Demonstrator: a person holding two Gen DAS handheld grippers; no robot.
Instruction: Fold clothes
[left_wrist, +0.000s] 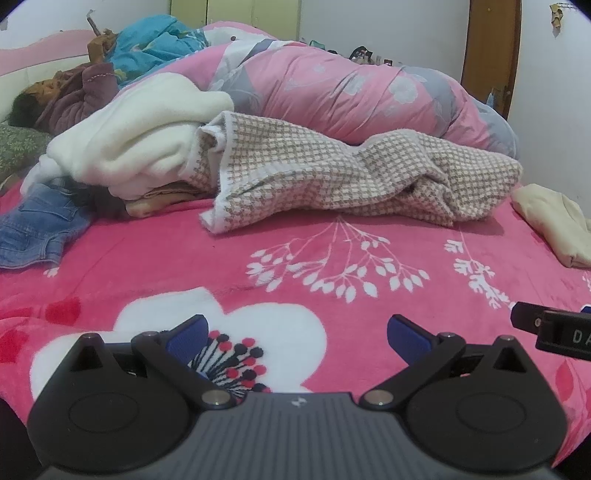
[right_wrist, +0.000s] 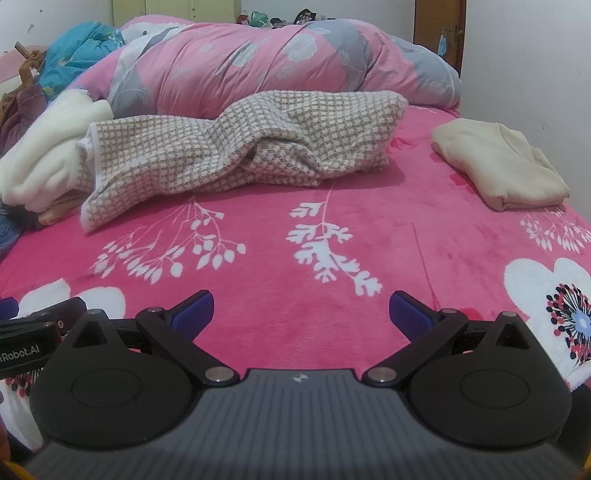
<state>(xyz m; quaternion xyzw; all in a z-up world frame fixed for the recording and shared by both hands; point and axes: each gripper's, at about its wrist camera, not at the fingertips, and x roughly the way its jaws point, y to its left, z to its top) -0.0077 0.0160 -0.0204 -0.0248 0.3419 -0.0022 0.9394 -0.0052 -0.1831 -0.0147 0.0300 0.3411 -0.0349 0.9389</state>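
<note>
Between the blue pads of the left gripper (left_wrist: 297, 338) nothing is held; the fingers are spread wide over the pink blanket (left_wrist: 184, 258) that covers the bed. Over the same blanket the right gripper (right_wrist: 301, 314) is spread just as wide and is also empty. Both tools are kept low near the front edge of the bed, side by side, and each one is seen at the border of the other's view.

Further back the checked cloth (right_wrist: 240, 147) is lying in a crumpled, twisted heap, well apart from both grippers. It is judged to be the next piece to fold. For a good result, two corners of one hem should be taken (the white border at the left end is the easiest to find), then the cloth should be pulled forward onto the free middle of the blanket and flattened before any fold is made.

At the left the white fleece (left_wrist: 140, 140) is touching the checked cloth, so it may be dragged along. Jeans (left_wrist: 33, 229) are lying beside it. At the right a cream garment (right_wrist: 498, 166) is already folded and should not be disturbed. Behind everything a rolled pink quilt (right_wrist: 277, 59) closes the far side.
</note>
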